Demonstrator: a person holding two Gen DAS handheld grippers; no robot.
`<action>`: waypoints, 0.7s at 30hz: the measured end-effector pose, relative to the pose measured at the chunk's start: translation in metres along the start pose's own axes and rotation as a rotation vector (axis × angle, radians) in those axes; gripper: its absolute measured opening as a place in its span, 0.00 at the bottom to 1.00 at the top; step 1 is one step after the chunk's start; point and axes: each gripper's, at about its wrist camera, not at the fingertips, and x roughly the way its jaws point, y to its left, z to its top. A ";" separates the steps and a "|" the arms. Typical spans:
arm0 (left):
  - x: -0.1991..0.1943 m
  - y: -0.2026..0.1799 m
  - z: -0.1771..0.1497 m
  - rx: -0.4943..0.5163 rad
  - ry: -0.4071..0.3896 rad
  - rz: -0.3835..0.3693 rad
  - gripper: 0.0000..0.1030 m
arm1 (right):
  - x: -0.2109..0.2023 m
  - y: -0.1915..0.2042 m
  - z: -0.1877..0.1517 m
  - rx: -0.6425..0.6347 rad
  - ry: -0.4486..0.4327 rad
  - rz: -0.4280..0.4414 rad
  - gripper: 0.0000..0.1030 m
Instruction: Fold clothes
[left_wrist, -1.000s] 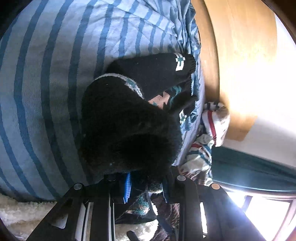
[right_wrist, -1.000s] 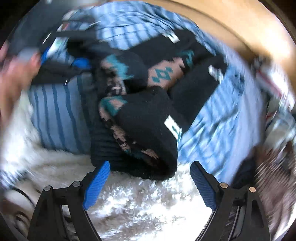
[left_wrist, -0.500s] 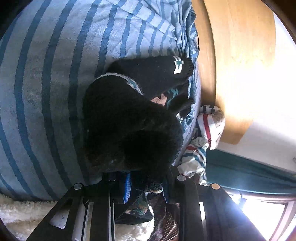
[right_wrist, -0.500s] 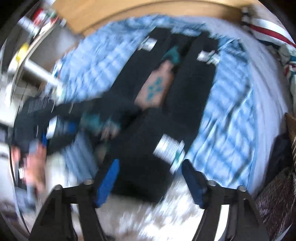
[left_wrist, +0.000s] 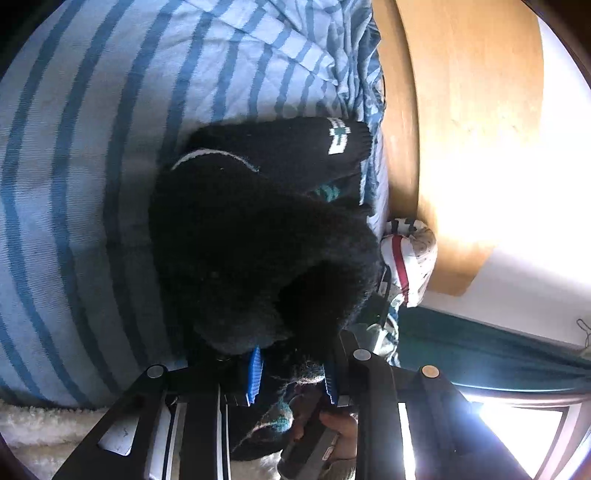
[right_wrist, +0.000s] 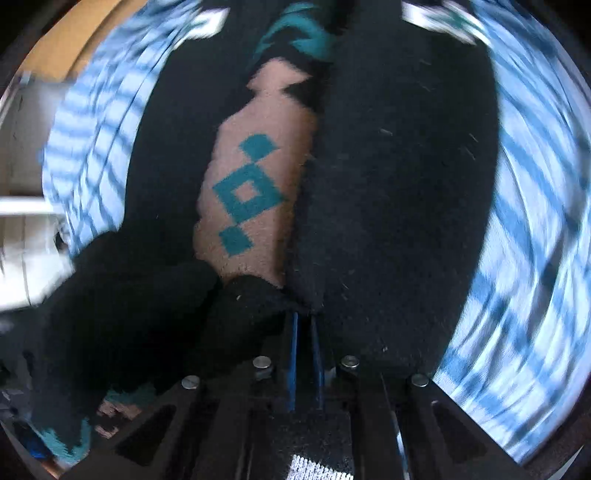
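Black patterned sweater (right_wrist: 388, 177): lying on striped bedspread (left_wrist: 92, 147). Left tool (left_wrist: 291, 373) clenched on bunched knit. Right tool (right_wrist: 304, 354) closing, sweater edge between its pads. Risk: shallow pinch slipping when lifted; thick folds dragging askew.

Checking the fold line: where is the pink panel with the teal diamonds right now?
In the right wrist view, the pink panel sits centre-left on the black sweater, just ahead of the closing right claw, over the striped bedding.
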 end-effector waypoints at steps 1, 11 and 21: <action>0.004 -0.004 0.002 0.005 -0.002 0.002 0.26 | 0.001 0.003 0.002 -0.037 0.027 -0.014 0.11; 0.043 -0.039 0.027 -0.006 -0.047 0.040 0.27 | -0.018 -0.049 0.031 0.084 0.153 0.213 0.41; 0.091 -0.057 0.057 -0.004 -0.077 0.090 0.27 | -0.025 -0.085 0.043 0.121 0.112 0.341 0.33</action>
